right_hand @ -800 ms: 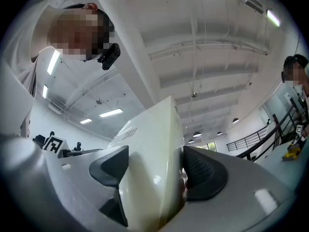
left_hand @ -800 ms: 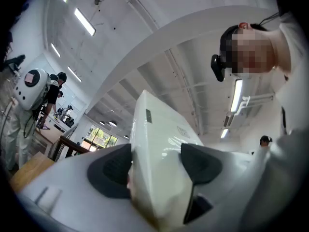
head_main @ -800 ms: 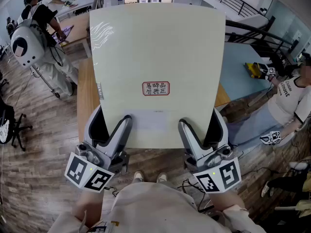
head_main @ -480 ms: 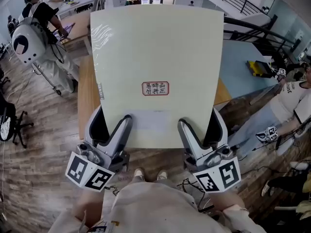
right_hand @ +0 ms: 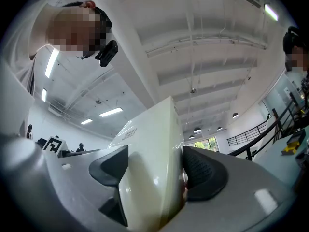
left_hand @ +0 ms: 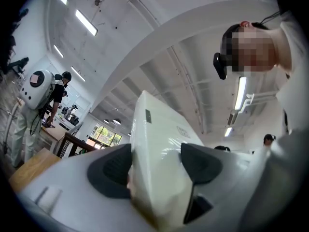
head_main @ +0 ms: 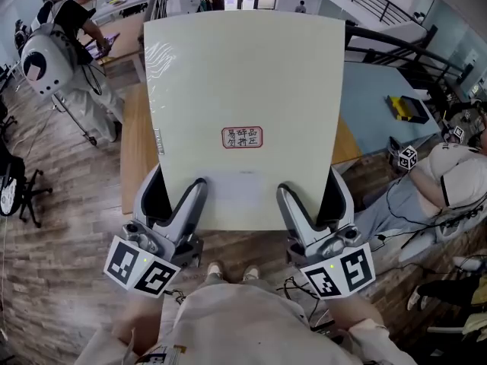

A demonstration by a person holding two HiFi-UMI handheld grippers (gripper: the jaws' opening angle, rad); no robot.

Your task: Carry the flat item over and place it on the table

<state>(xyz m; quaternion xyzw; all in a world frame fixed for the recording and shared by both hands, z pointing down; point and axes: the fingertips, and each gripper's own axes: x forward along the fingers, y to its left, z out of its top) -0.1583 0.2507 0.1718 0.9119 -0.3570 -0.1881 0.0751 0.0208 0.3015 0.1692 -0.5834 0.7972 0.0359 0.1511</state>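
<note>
The left tool (head_main: 176, 179) is clamped on the near edge of a big pale flat board (head_main: 243, 82). In the left gripper view its dark pads (left_hand: 112, 174) press on either face of the board (left_hand: 157, 129), with the jaws standing wide around its thickness. The right tool (head_main: 308, 181) grips the same near edge further along. In the right gripper view the board (right_hand: 152, 134) fills the gap, with one ribbed pad (right_hand: 205, 175) against each side. Each tool carries a cube with black and white square markers, the left cube (head_main: 143, 265) and the right cube (head_main: 338, 271), down by the person's sleeves. Between the cubes are the toes of the person's shoes (head_main: 228, 272). The board reaches away from the person, cream-coloured and glossy. It has a small red-framed label (head_main: 242, 137) near its middle and a little grey tag (head_main: 158, 141) on its left edge. It is held up by the two tools alone and tips upward at the far end. It covers most of a wooden desk (head_main: 135, 158) below; I cannot tell whether any part of it touches that desk. To the right stands a blue desk (head_main: 373, 112) with a yellow and black thing (head_main: 407, 106) on it. A person (head_main: 445, 185) sits beside it, and another marker cube (head_main: 405, 157) shows nearby. At the upper left a person with a round white pack (head_main: 42, 63) stands on the wooden floor (head_main: 61, 265).
</note>
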